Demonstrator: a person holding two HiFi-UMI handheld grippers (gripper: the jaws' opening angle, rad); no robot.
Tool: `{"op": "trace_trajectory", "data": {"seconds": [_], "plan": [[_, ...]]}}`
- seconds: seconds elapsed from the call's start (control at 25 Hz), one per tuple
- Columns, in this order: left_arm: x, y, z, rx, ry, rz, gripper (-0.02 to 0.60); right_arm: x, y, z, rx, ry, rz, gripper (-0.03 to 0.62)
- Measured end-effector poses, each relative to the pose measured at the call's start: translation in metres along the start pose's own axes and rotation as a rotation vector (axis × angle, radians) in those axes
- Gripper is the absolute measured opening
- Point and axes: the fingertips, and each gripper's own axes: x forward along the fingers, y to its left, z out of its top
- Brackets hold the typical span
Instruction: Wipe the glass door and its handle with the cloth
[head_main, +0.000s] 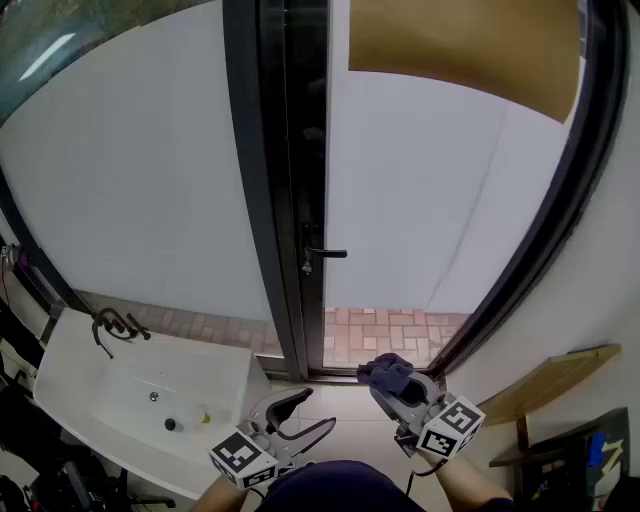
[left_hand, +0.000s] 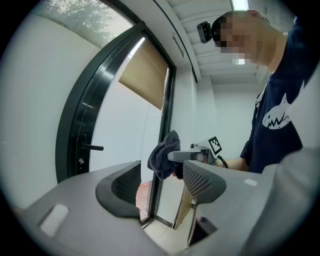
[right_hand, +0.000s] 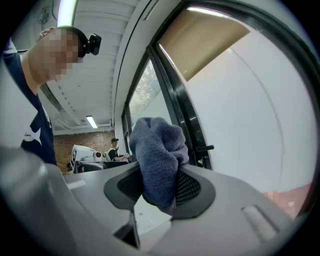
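A frosted glass door (head_main: 420, 200) in a black frame stands ahead, its black lever handle (head_main: 327, 253) at mid height beside the centre post. My right gripper (head_main: 392, 378) is shut on a bunched dark blue cloth (head_main: 385, 371), held low in front of the door's bottom. The cloth (right_hand: 159, 160) sticks up from between the jaws in the right gripper view. My left gripper (head_main: 300, 410) is open and holds nothing, low and left of the right one. From the left gripper view, the cloth (left_hand: 164, 156) and the handle (left_hand: 92, 147) both show.
A white sink (head_main: 140, 395) with a black tap stands at the lower left. A wooden shelf (head_main: 555, 375) sits at the lower right. A tan blind (head_main: 470, 45) covers the door's top. Brick paving (head_main: 390, 330) shows beyond the glass bottom. A person works far back in the room.
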Motion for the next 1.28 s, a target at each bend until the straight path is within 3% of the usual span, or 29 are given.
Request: {"op": "trace_trajectory", "data": {"seconds": [0.32,0.64,0.76,1.04,1.28], "plan": [[-0.033,0.033,-0.010,-0.011,0.025,0.020,0.264,0.055,-0.014,0.027,-0.205,0.032,-0.078,0.146],[-0.036,0.069,-0.014,0.026,0.022,0.092,0.307,0.117,-0.062,0.052,-0.340,0.088,-0.113,0.156],[-0.031,0.080,0.001,0.068,-0.006,0.120,0.305,0.146,-0.072,0.060,-0.461,0.126,-0.110,0.156],[0.004,0.101,0.033,0.147,-0.054,0.109,0.285,0.218,-0.095,0.091,-0.769,0.123,-0.087,0.156],[0.033,0.119,0.035,0.131,-0.049,0.107,0.281,0.279,-0.127,0.109,-0.925,0.170,-0.071,0.156]]}}
